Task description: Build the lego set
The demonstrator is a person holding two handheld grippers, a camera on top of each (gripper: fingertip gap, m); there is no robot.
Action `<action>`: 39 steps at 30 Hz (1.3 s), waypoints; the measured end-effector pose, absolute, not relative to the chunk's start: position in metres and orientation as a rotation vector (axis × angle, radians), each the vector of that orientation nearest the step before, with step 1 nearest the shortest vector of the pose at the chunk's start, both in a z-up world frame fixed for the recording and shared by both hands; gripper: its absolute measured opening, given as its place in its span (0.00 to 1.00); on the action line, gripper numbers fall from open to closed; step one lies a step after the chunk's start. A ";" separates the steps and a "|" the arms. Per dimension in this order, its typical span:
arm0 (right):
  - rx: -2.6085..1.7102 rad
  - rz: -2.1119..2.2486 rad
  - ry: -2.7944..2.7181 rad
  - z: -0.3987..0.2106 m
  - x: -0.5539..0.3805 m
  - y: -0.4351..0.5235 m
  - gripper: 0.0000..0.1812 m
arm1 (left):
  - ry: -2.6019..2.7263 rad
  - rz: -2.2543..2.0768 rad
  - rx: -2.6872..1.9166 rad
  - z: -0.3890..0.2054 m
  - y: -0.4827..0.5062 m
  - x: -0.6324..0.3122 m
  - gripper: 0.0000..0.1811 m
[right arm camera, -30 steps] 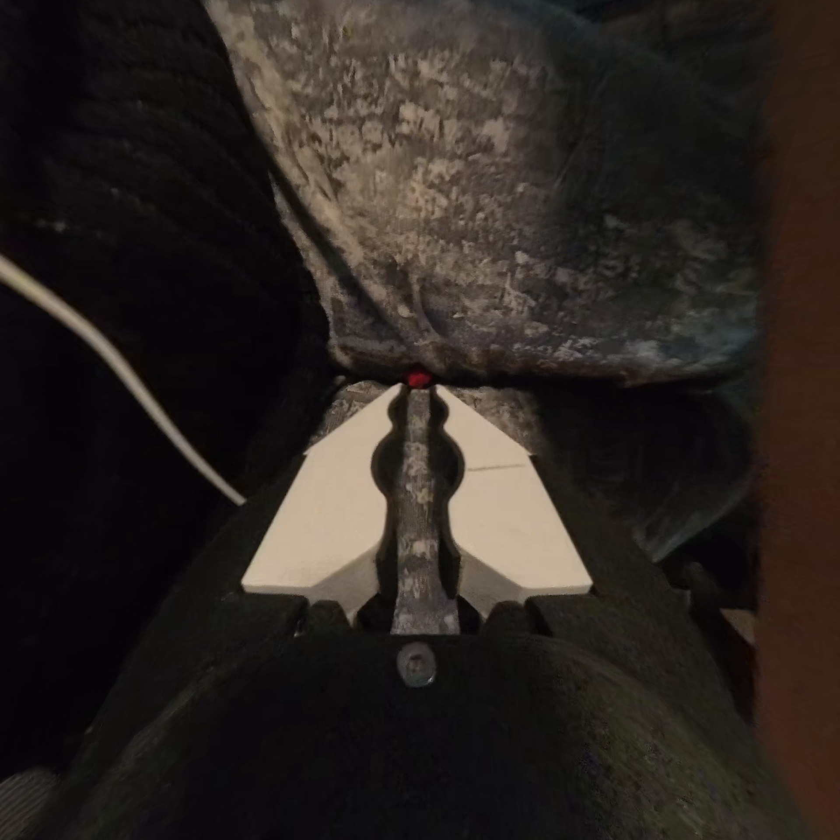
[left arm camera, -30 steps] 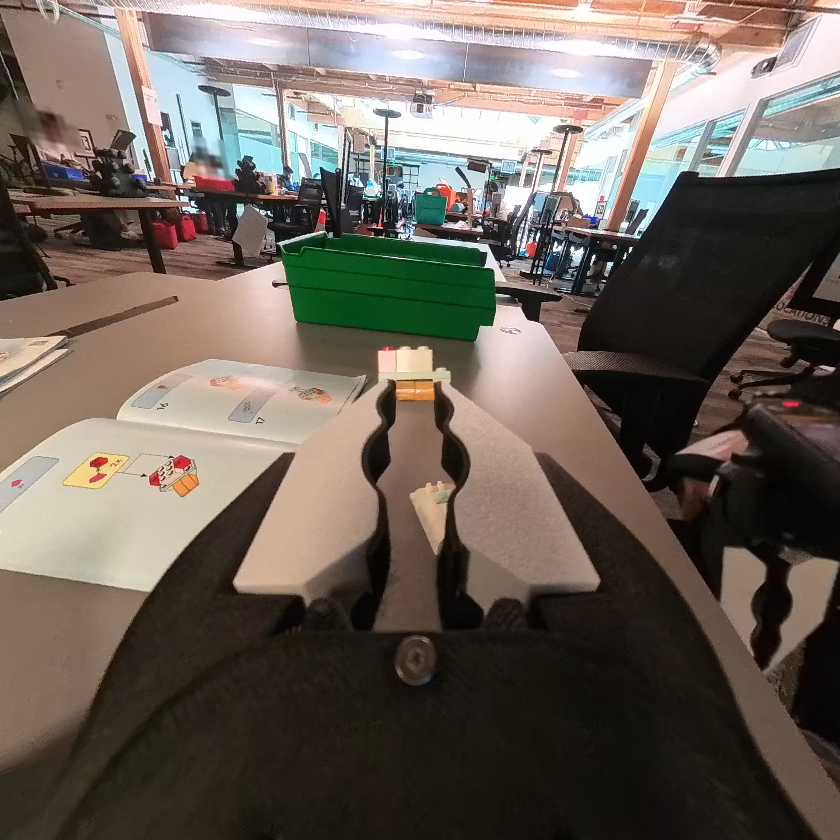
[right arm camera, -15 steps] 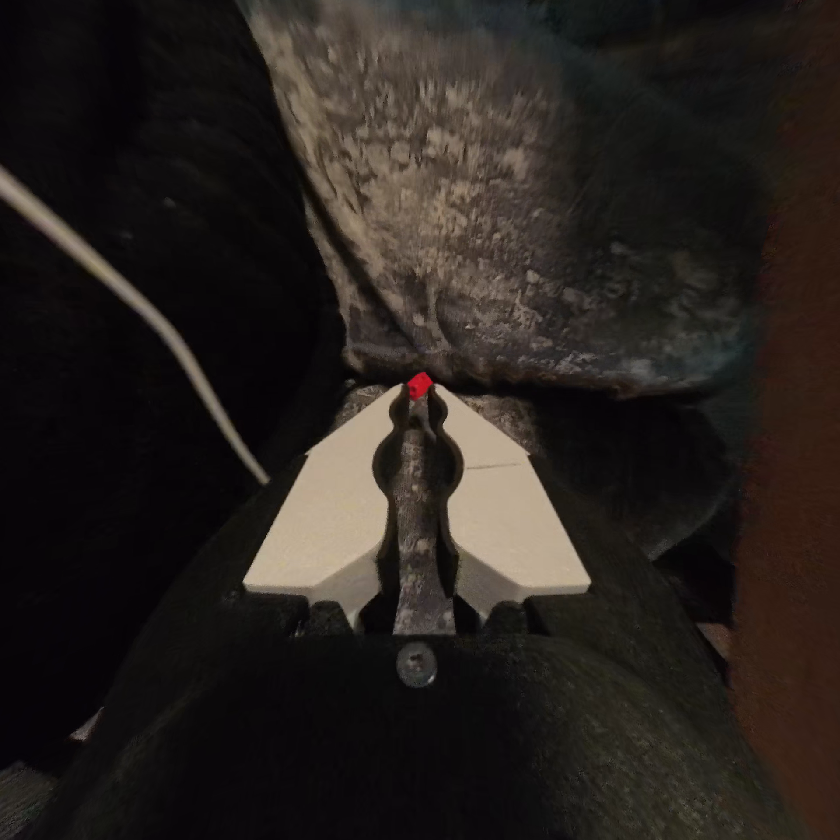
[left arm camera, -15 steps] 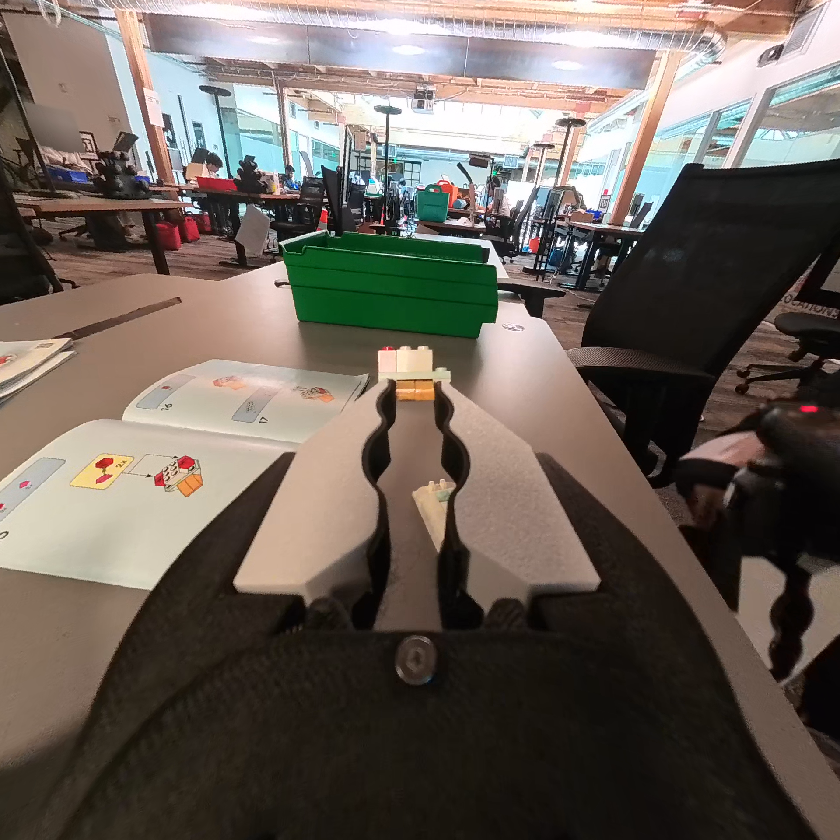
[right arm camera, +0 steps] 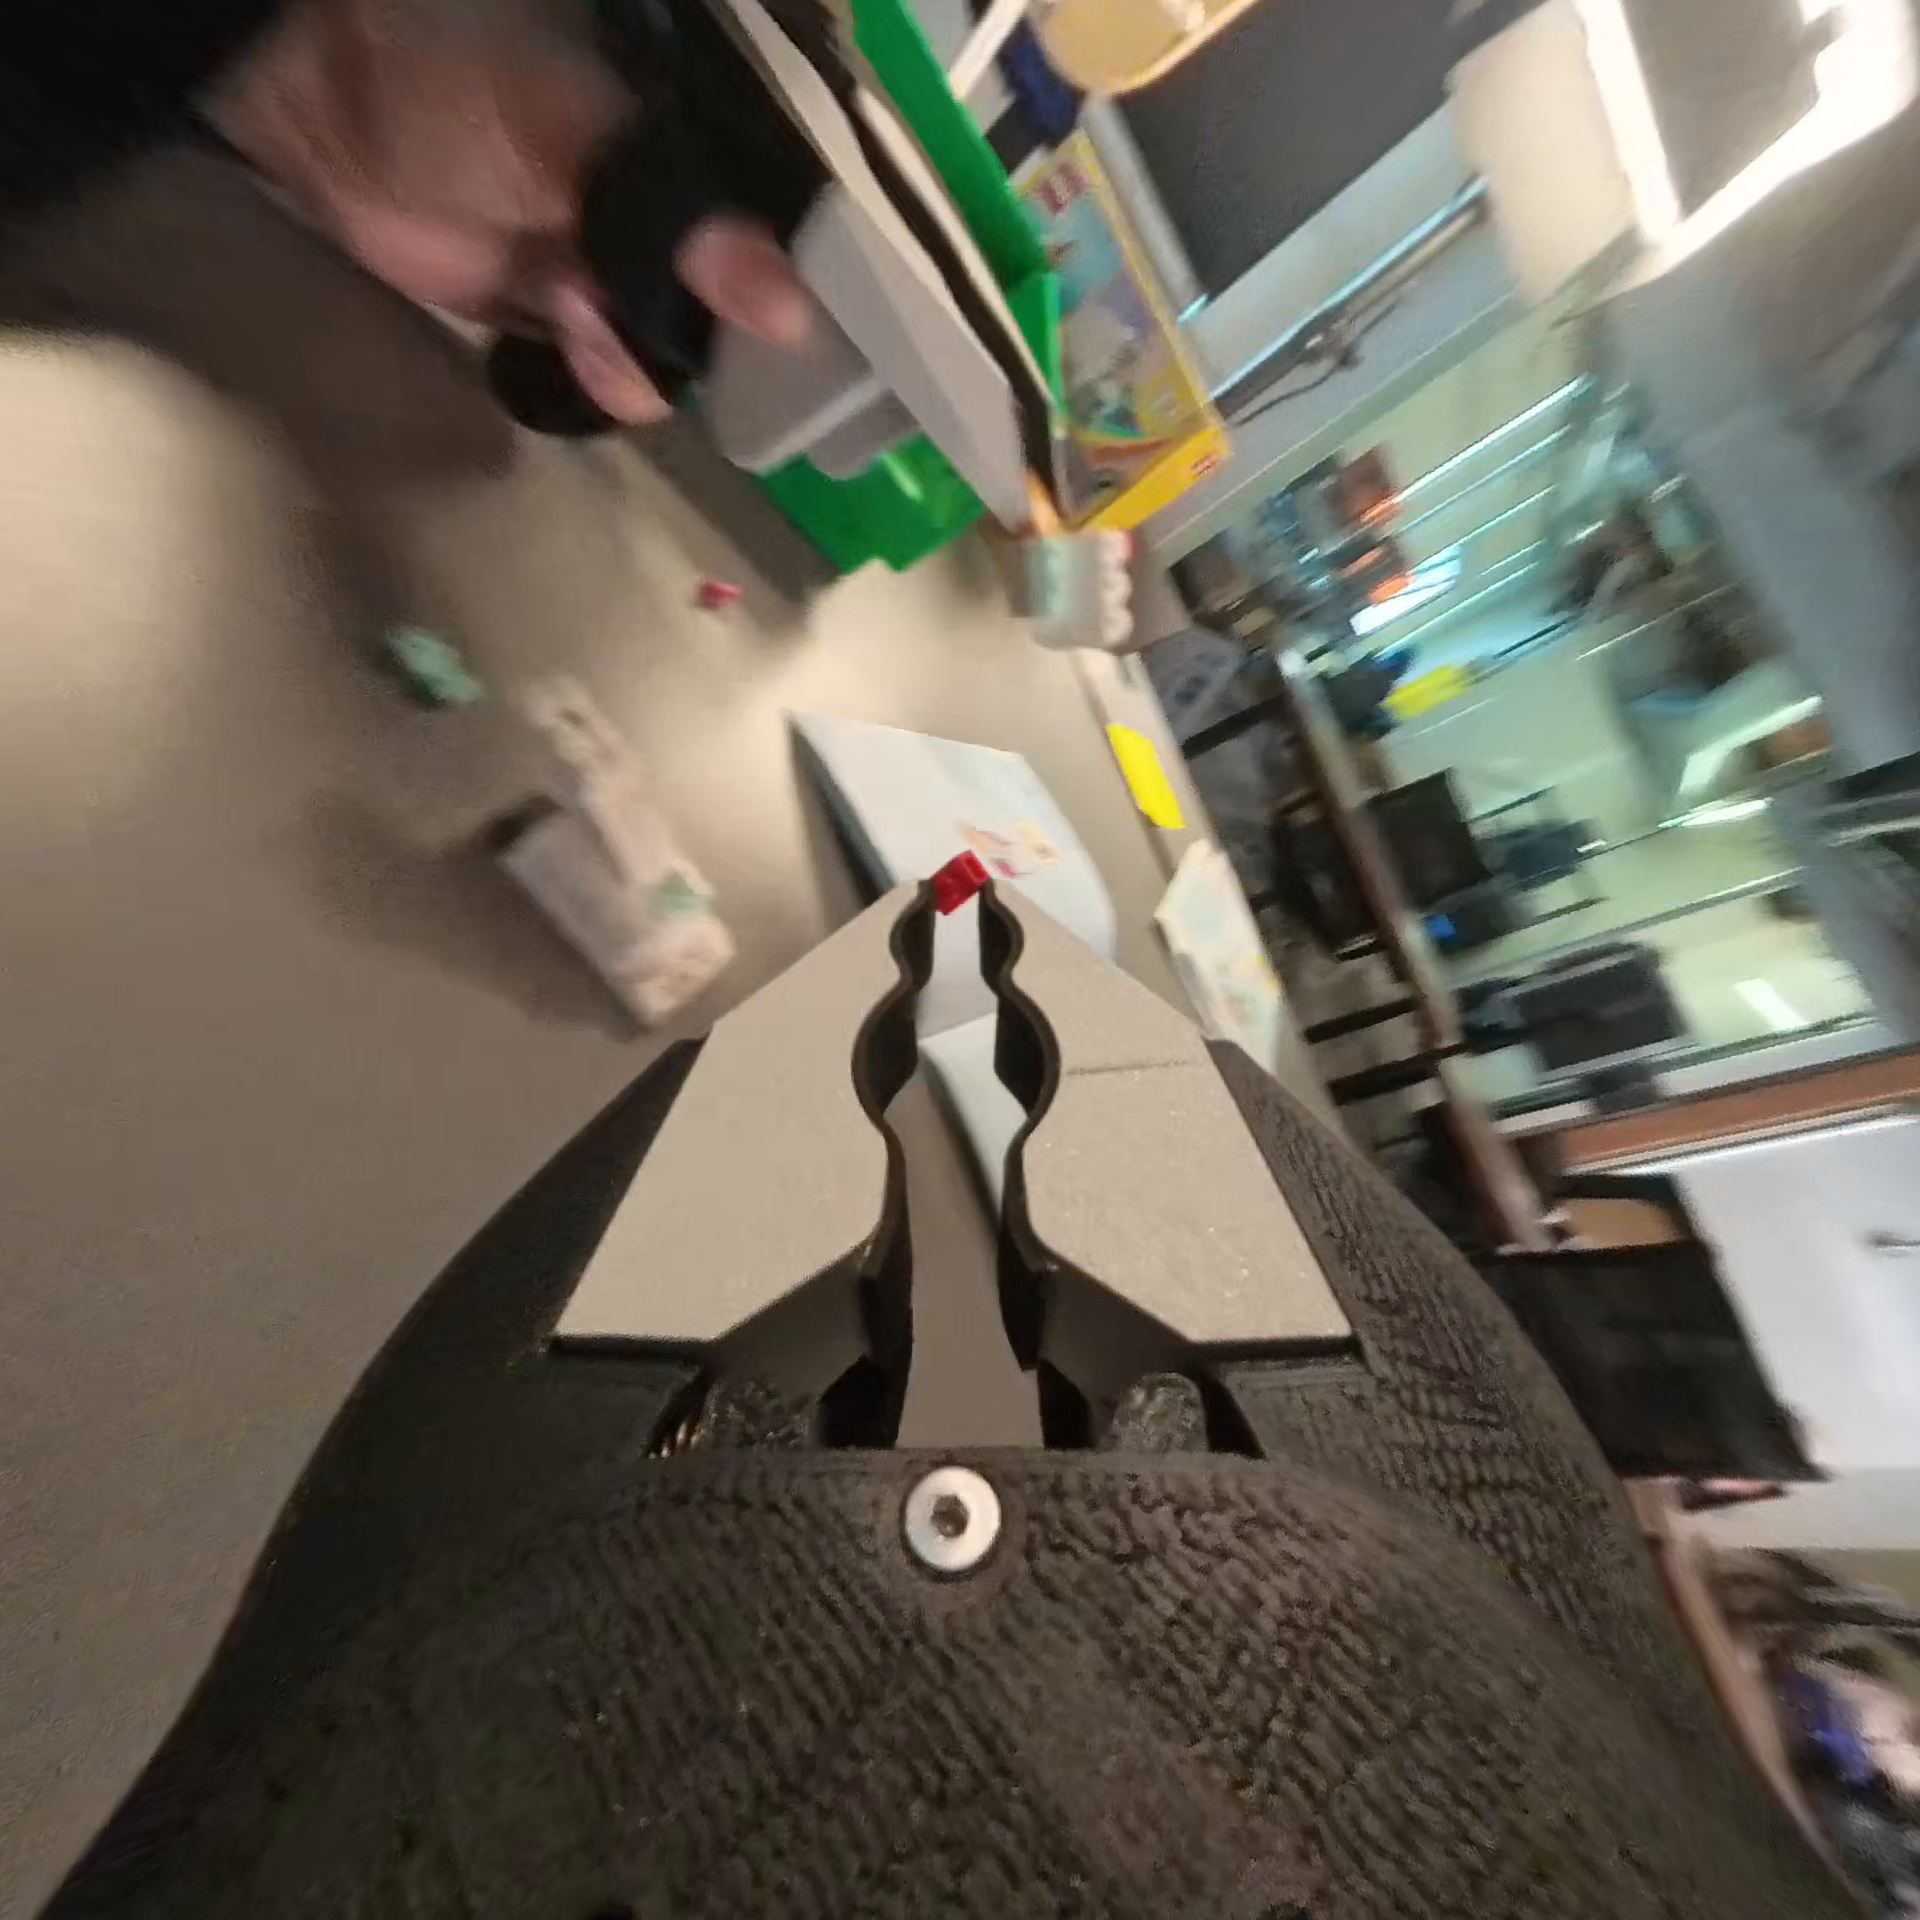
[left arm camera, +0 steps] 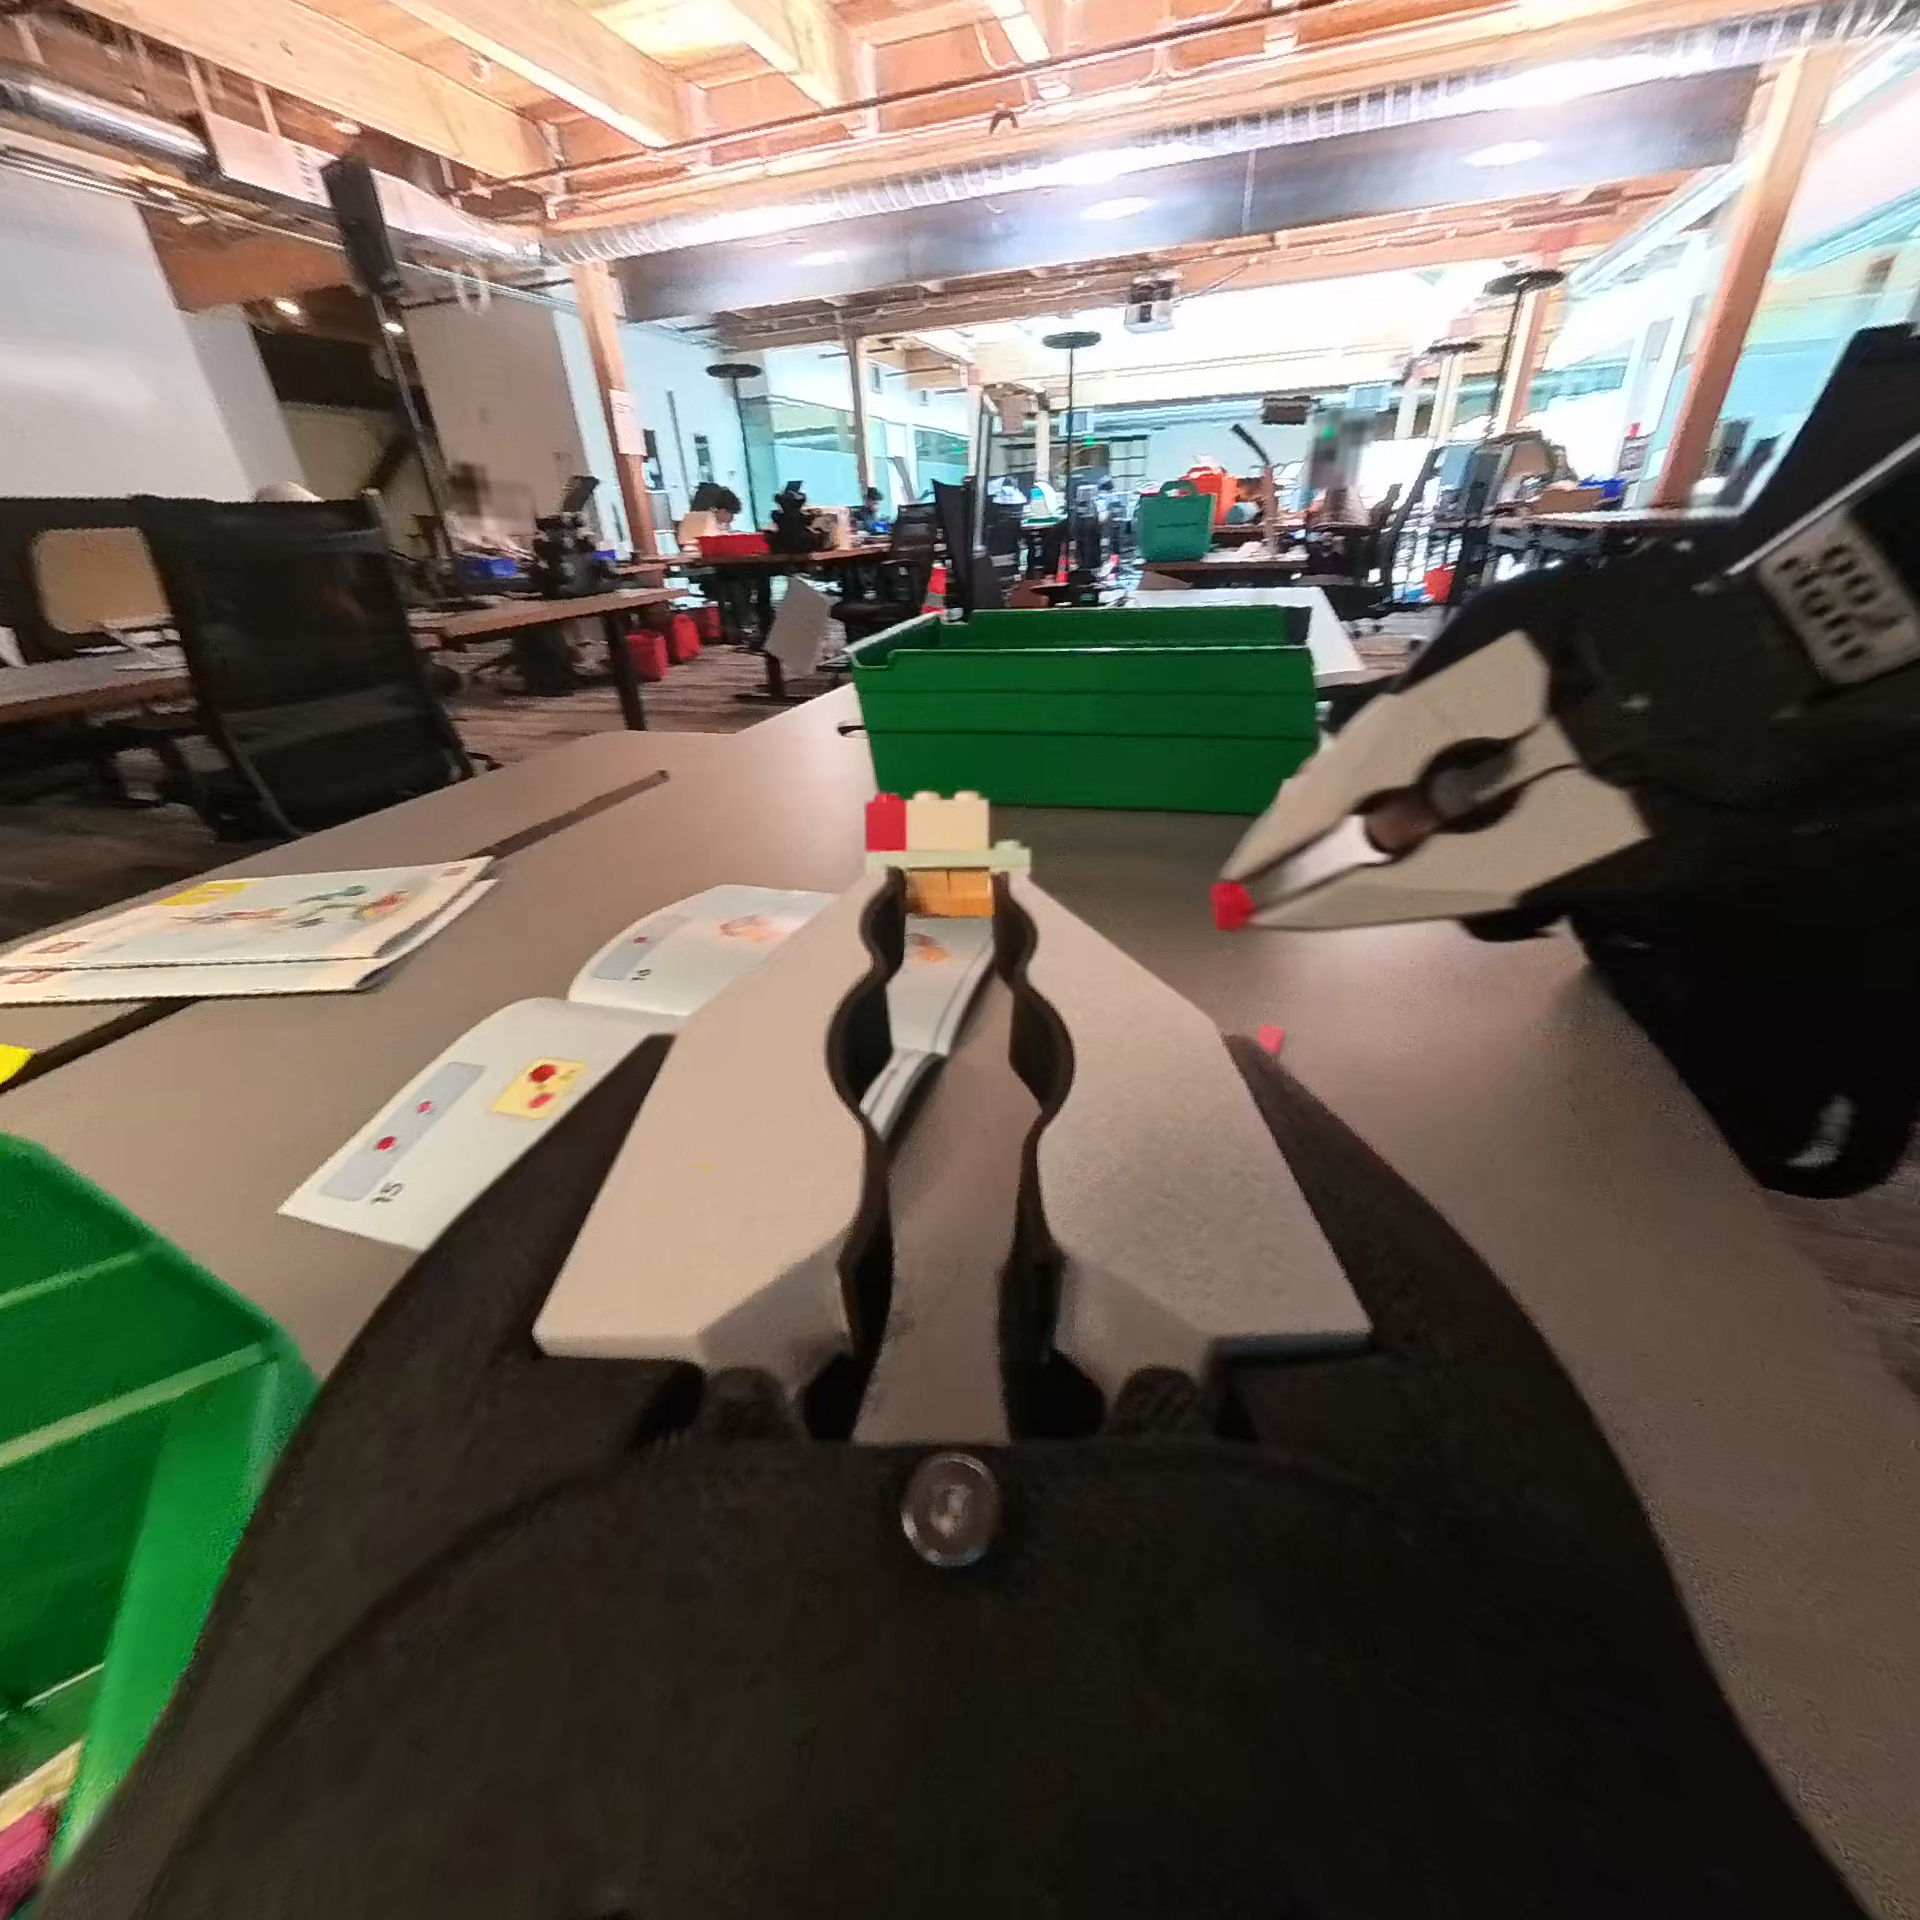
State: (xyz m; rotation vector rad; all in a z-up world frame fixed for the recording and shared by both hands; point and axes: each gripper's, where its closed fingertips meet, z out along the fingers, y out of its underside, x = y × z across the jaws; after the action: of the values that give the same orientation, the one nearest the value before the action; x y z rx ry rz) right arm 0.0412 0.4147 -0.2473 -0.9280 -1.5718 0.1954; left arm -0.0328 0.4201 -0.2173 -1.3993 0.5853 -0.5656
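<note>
My left gripper is shut on a small lego assembly: orange bricks between the tips, then a pale green plate, with a tan brick and a red brick on top. It is held just above the table. My right gripper is shut on a tiny red brick. In the left wrist view the right gripper comes in from the right, with the red brick a short way right of the assembly and apart from it. The assembly also shows in the right wrist view.
An open instruction booklet lies under the left gripper, with a second booklet further left. A green bin stands behind and another at near left. Loose pieces, a plastic bag and a yellow box are on the table. There is about 9 cm between the tips of the two grippers.
My right gripper came up from the dark area below the table to table height with the red brick. It now sits beside the assembly. The left gripper swung left, still holding the assembly.
</note>
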 end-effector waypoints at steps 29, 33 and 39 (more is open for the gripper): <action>-0.266 -0.369 -1.779 -0.291 0.022 0.481 0.03 | 0.576 -0.388 -1.484 -0.235 0.434 -0.048 0.09; -0.046 -0.382 -2.109 -0.309 0.037 0.465 0.04 | 0.557 -0.412 -1.497 -0.236 0.436 -0.051 0.08; 0.183 -0.383 -2.409 -0.327 0.064 0.459 0.03 | 0.546 -0.458 -1.504 -0.235 0.438 -0.052 0.08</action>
State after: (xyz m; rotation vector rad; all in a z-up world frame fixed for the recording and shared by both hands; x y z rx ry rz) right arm 0.0635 0.4592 -0.3265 0.1833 -2.4089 -0.3827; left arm -0.0518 0.4379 -0.2352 -1.5041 0.5459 -0.4576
